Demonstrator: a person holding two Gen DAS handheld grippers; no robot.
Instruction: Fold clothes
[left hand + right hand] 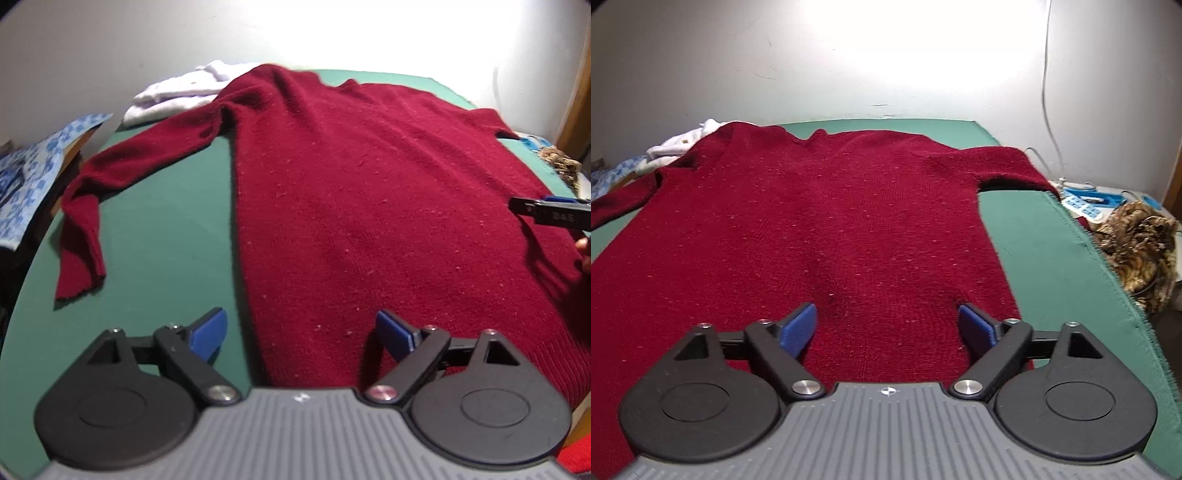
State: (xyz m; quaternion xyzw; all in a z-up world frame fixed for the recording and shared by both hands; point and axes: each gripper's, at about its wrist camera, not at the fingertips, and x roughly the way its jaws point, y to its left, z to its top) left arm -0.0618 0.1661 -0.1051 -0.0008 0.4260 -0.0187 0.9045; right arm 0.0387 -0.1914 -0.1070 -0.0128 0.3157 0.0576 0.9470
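Observation:
A dark red knitted sweater [369,206] lies spread flat on the green table [166,229], neck toward the wall. Its left sleeve [107,177] stretches out and bends down toward the table's left edge. My left gripper [301,328] is open and empty, hovering over the sweater's lower left edge. My right gripper [886,325] is open and empty above the sweater's [812,221] lower right part; it also shows at the right edge of the left wrist view [550,212]. The right sleeve [1008,168] hangs over the table's right edge.
White folded clothes [177,92] lie at the back left by the wall. A blue patterned cloth [33,173] lies off the table's left side. A brown patterned fabric heap [1137,247] and a blue-white item [1086,201] sit beyond the right edge [1108,266]. The wall is close behind.

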